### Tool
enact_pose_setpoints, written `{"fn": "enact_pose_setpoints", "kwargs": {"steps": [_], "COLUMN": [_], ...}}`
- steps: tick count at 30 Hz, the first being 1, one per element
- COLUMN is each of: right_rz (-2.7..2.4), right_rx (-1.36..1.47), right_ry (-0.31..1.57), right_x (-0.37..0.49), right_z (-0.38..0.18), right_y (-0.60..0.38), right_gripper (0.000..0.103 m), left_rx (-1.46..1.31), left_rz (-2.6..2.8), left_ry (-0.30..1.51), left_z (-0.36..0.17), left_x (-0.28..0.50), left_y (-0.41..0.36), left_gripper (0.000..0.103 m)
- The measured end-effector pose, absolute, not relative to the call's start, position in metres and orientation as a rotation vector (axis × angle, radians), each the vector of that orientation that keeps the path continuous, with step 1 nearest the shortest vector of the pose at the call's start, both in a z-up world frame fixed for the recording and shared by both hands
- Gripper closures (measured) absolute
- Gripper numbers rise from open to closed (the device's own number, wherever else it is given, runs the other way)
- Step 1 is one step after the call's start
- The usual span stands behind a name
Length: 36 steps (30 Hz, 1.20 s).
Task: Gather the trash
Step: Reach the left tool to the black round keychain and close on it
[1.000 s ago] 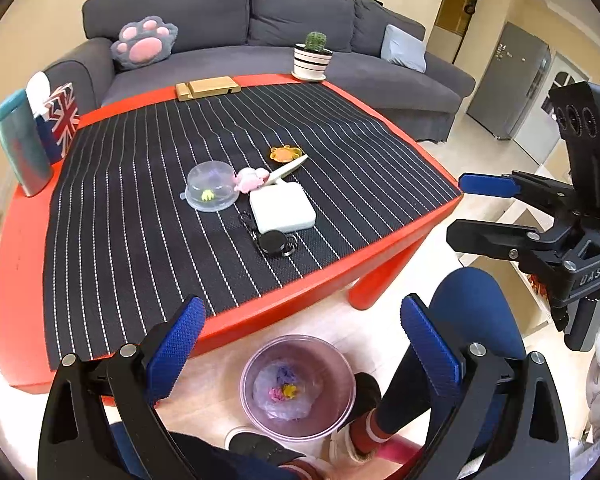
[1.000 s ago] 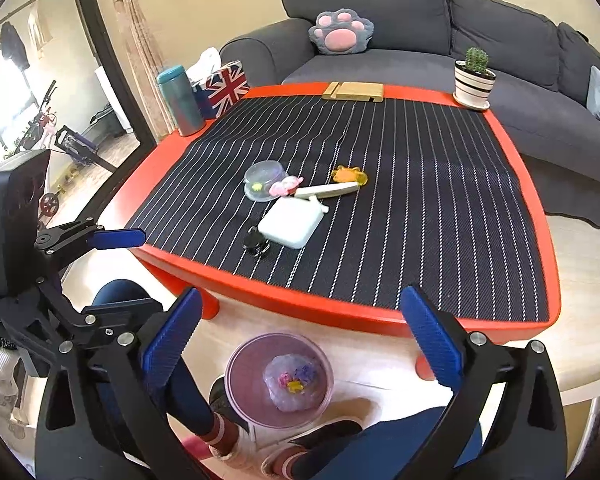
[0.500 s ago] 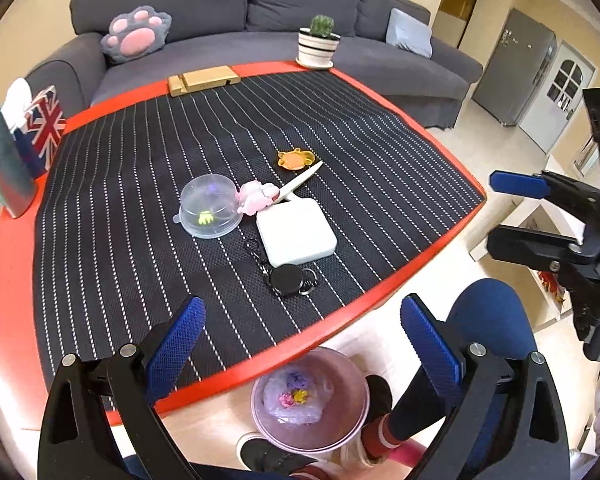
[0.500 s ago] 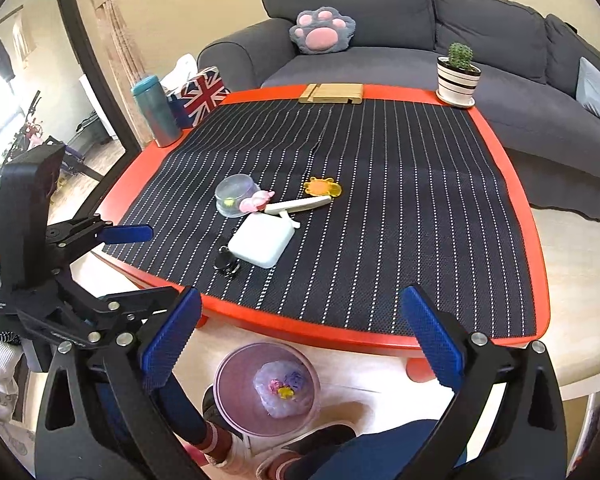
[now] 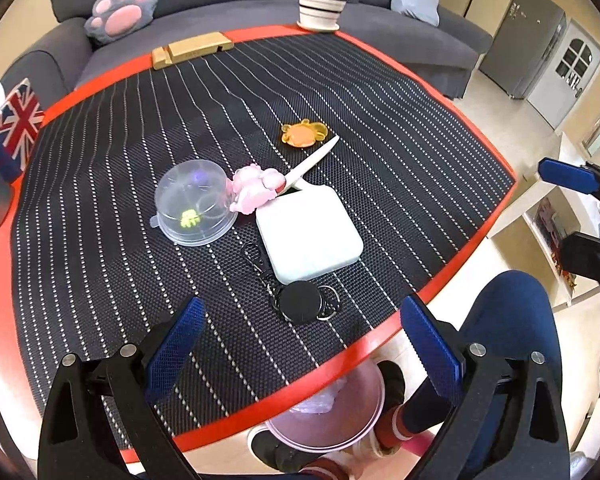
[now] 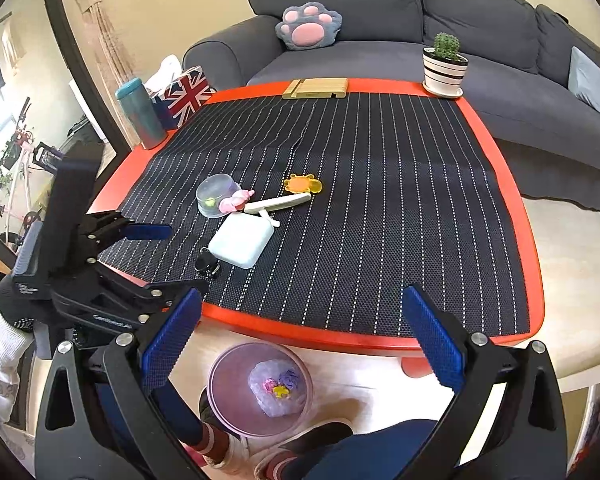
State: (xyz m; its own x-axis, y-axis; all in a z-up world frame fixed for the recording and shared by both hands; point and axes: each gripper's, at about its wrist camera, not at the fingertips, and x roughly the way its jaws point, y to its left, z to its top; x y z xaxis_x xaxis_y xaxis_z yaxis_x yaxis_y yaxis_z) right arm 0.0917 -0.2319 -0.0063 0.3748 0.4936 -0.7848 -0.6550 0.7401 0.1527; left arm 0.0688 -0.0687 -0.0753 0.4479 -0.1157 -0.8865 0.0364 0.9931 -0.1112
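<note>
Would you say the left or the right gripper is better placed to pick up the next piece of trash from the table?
Probably left: the left gripper is open above the mat, near the clear dome lid; the right gripper hangs past the table edge.

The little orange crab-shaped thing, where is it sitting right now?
The orange crab piece lies flat on the striped mat, mid-table, just beyond the tip of the white stick and apart from the clear dome lid.
</note>
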Motion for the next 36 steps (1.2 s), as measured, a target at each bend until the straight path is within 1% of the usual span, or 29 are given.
{"fn": "enact_pose_setpoints", "kwargs": {"steps": [4, 5, 7, 8, 11, 13, 14, 16, 18, 28, 36], "right_rz": [0.739, 0.738, 0.736, 0.735, 0.738, 0.741, 0.742, 0.744, 0.745, 0.752, 0.770], "right_rx": [-0.192, -0.191, -0.189, -0.188, -0.188, -0.189, -0.189, -0.190, -0.190, -0.203, -0.215], "right_ry": [0.934, 0.934, 0.936, 0.937, 0.939, 0.940, 0.940, 0.941, 0.942, 0.938, 0.944], "right_x": [0.093, 0.093, 0.094, 0.094, 0.095, 0.095, 0.095, 0.095, 0.095, 0.096, 0.100], "right_z": [-0.008, -0.008, -0.009, -0.009, -0.010, -0.011, -0.011, -0.012, -0.012, -0.012, -0.011], "right_y": [-0.235, -0.235, -0.236, -0.236, -0.235, -0.234, -0.233, -0.232, -0.231, -0.221, -0.202], "right_gripper": [0.005, 0.005, 0.005, 0.005, 0.005, 0.005, 0.005, 0.005, 0.005, 0.005, 0.005], "left_rx": [-0.068, -0.066, -0.062, -0.053, -0.046, -0.040, -0.035, -0.020, -0.010, -0.044, -0.056], "left_rz": [-0.081, -0.077, -0.075, -0.070, -0.064, -0.059, -0.059, -0.061, -0.059, -0.063, -0.050], "left_ry": [1.121, 1.121, 1.132, 1.131, 1.124, 1.121, 1.121, 1.124, 1.124, 1.101, 1.064], "left_z": [-0.085, -0.086, -0.089, -0.089, -0.088, -0.087, -0.087, -0.087, -0.087, -0.081, -0.066], "left_x": [0.072, 0.072, 0.072, 0.072, 0.071, 0.070, 0.070, 0.069, 0.069, 0.065, 0.056], "left_y": [-0.069, -0.069, -0.070, -0.070, -0.070, -0.070, -0.070, -0.071, -0.071, -0.065, -0.057], "left_gripper": [0.009, 0.011, 0.025, 0.026, 0.035, 0.044, 0.046, 0.058, 0.064, 0.064, 0.064]}}
